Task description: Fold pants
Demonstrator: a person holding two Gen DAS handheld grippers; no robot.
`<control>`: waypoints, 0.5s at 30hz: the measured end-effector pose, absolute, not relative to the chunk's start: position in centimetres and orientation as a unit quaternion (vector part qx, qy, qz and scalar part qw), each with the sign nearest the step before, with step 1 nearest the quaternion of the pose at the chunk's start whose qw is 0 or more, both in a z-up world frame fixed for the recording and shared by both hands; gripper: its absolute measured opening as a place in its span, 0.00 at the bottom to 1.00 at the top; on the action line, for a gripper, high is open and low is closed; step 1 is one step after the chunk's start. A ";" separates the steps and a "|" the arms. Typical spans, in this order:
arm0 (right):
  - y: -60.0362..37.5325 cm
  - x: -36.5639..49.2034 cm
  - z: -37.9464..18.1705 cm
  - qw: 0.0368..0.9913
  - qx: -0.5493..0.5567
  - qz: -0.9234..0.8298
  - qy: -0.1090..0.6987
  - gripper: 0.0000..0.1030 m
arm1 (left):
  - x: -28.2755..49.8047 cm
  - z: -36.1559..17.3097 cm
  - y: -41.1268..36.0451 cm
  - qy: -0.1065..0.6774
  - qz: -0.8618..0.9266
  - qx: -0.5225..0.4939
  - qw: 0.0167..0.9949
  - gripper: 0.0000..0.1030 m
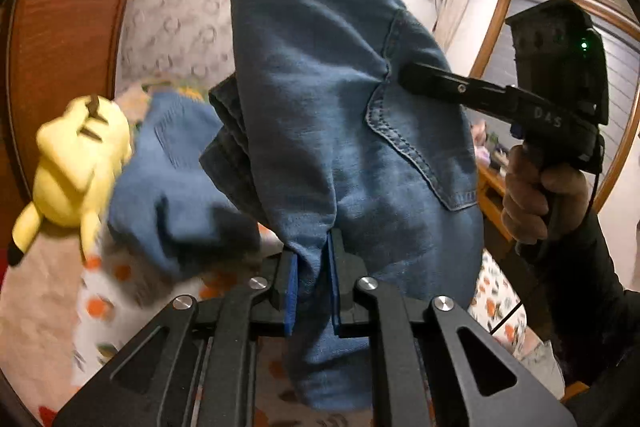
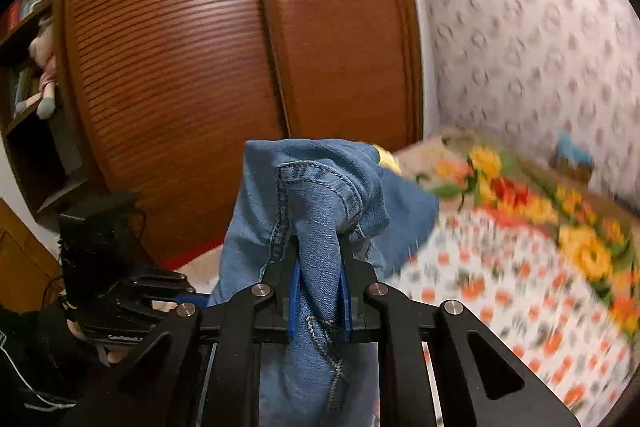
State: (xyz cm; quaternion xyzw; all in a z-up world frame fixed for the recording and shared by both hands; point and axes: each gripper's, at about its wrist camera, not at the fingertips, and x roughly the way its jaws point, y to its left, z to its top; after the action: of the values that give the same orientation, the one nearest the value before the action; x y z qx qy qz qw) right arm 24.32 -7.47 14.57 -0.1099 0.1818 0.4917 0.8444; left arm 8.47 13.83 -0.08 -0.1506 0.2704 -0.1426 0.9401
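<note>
Holding the pants off the bed with both grippers; judged early in the task, no finished fold visible.

Left gripper: jaws pinched on a bunch of denim, cloth gathered between the blue pads and spilling below them. From this gripper the bulk of the garment rises ahead and above, filling the middle of the left wrist view. A stitched pocket faces the camera, ahead and to the right.

Right gripper: jaws likewise pinched on denim, a seamed edge bunched just ahead of the fingertips, loose cloth draping forward and to the right. In the left wrist view this gripper's fingers meet the cloth beside the pocket's upper edge.

Garment is airborne and crumpled, with several layers hanging on the left side. Legs not seen laid out; cannot tell which part each gripper holds.

Remaining, as judged: spread flat on the bed, align legs, fold.

Yellow plush toy sits left of the left gripper, near the hanging cloth; could snag when lowering. Right wrist view is motion-blurred.
</note>
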 end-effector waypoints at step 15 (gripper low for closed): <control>5.0 28.5 21.0 0.797 -0.087 0.586 0.115 0.15 | 8.8 6.5 25.3 0.201 -0.020 -0.152 0.967 0.13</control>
State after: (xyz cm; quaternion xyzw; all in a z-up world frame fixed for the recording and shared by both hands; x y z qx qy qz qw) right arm 28.54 5.00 20.97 -0.0870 0.1149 0.5859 0.7975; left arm 8.81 25.34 6.50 -0.1523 0.2013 -0.0195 0.9674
